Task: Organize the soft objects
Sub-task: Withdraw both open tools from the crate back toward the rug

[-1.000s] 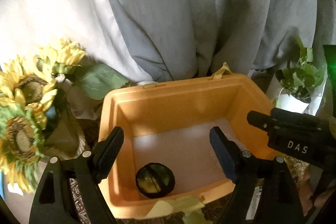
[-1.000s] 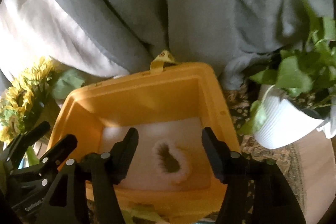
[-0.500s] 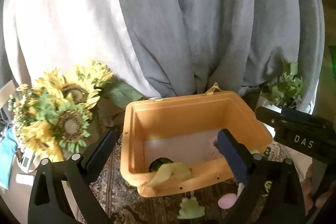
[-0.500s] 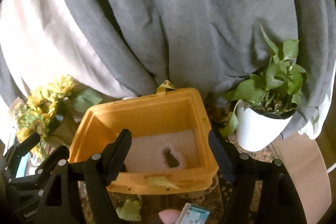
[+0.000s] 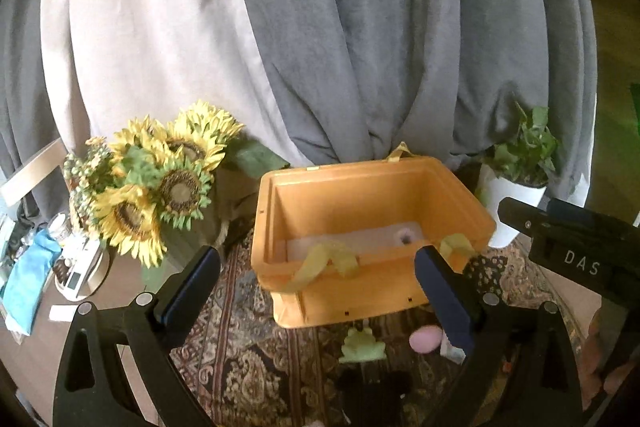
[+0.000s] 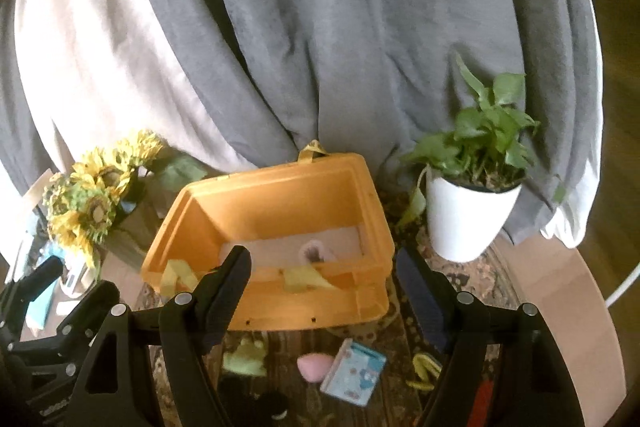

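An orange bin (image 5: 372, 287) (image 6: 304, 311) stands on a patterned rug. A white fluffy ring (image 6: 314, 251) (image 5: 406, 235) lies inside it. In front of the bin lie a green frog toy (image 5: 362, 345) (image 6: 245, 355), a pink egg-shaped sponge (image 5: 426, 338) (image 6: 314, 367), a blue tissue pack (image 6: 354, 373), a yellow-green item (image 6: 424, 367) and a black object (image 5: 374, 393) (image 6: 270, 407). My left gripper (image 5: 316, 291) and right gripper (image 6: 322, 291) are both open and empty, held above and before the bin.
Sunflowers (image 5: 160, 179) (image 6: 92, 203) stand left of the bin, a white potted plant (image 6: 468, 215) (image 5: 516, 195) right of it. Grey and white curtains (image 6: 320, 27) hang behind. Clutter (image 5: 36, 267) lies at the far left.
Both grippers have pulled back and up from inside the bin. The rug and the soft items in front of the bin have come into view. Both stay open.
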A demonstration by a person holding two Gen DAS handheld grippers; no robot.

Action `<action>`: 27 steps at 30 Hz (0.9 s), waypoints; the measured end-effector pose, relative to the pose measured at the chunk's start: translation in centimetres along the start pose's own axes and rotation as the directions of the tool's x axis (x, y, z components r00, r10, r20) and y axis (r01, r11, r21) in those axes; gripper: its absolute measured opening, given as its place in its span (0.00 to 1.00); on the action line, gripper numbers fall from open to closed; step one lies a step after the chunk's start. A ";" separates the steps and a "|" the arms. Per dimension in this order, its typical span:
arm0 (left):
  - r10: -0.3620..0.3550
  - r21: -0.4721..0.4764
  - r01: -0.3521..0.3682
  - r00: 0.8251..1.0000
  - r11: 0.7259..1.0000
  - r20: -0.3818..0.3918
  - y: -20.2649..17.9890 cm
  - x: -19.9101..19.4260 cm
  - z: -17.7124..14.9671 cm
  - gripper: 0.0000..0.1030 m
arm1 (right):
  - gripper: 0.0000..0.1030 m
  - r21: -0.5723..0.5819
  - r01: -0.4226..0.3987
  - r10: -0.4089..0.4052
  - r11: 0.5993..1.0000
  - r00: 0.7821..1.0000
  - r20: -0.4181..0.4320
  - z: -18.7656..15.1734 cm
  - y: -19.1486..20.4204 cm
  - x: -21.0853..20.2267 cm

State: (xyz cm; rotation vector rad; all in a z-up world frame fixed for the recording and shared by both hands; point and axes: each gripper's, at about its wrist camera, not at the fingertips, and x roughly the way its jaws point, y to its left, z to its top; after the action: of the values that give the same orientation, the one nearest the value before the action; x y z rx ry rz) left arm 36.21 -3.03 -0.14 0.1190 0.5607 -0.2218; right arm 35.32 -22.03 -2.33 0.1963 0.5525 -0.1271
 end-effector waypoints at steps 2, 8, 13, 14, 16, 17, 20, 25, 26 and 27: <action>-0.001 0.004 0.001 1.000 1.000 -0.001 -0.2 -0.7 -0.5 0.97 | 0.74 0.000 0.004 -0.004 1.000 1.000 0.003 -0.7 -0.2 -0.7; -0.006 0.028 0.006 1.000 1.000 0.011 -1.3 -2.6 -2.1 0.97 | 0.74 0.009 0.031 -0.031 0.999 0.999 0.024 -2.8 -1.0 -2.9; 0.011 0.046 -0.013 0.999 0.999 0.041 -2.6 -3.9 -3.7 0.97 | 0.74 0.021 0.104 -0.105 0.994 0.992 0.065 -4.7 -2.4 -5.0; 0.019 0.051 -0.021 0.999 0.998 0.050 -2.9 -4.2 -4.1 0.97 | 0.74 0.027 0.126 -0.127 0.992 0.989 0.074 -5.1 -2.9 -5.5; 0.037 0.063 -0.042 0.996 0.997 0.076 -3.5 -4.9 -5.1 0.97 | 0.74 0.052 0.158 -0.162 0.986 0.983 0.090 -6.0 -3.8 -6.4; 0.044 0.065 -0.050 0.995 0.997 0.085 -3.7 -5.1 -5.5 0.97 | 0.74 0.060 0.168 -0.173 0.984 0.980 0.095 -6.3 -4.2 -6.6; 0.042 0.072 -0.048 0.995 0.996 0.093 -4.3 -5.5 -6.6 0.97 | 0.80 0.078 0.204 -0.211 0.976 0.972 0.102 -7.6 -5.3 -7.4; 0.043 0.091 -0.049 0.997 0.995 0.070 -4.9 -5.3 -8.4 0.97 | 0.80 0.091 0.254 -0.263 0.963 0.958 0.110 -9.7 -6.2 -8.2; 0.045 0.098 -0.050 0.997 0.994 0.058 -5.1 -5.2 -8.9 0.97 | 0.80 0.090 0.266 -0.275 0.960 0.955 0.112 -10.1 -6.4 -8.3; 0.047 0.105 -0.052 0.998 0.993 0.049 -5.2 -5.1 -9.3 0.97 | 0.80 0.090 0.278 -0.287 0.956 0.951 0.112 -10.5 -6.5 -8.4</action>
State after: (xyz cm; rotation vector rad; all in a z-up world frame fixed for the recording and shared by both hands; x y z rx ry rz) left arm 26.04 -5.58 -5.48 0.2302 0.4987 -0.2052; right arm 21.79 -25.51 -7.62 0.1777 0.4497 -0.4368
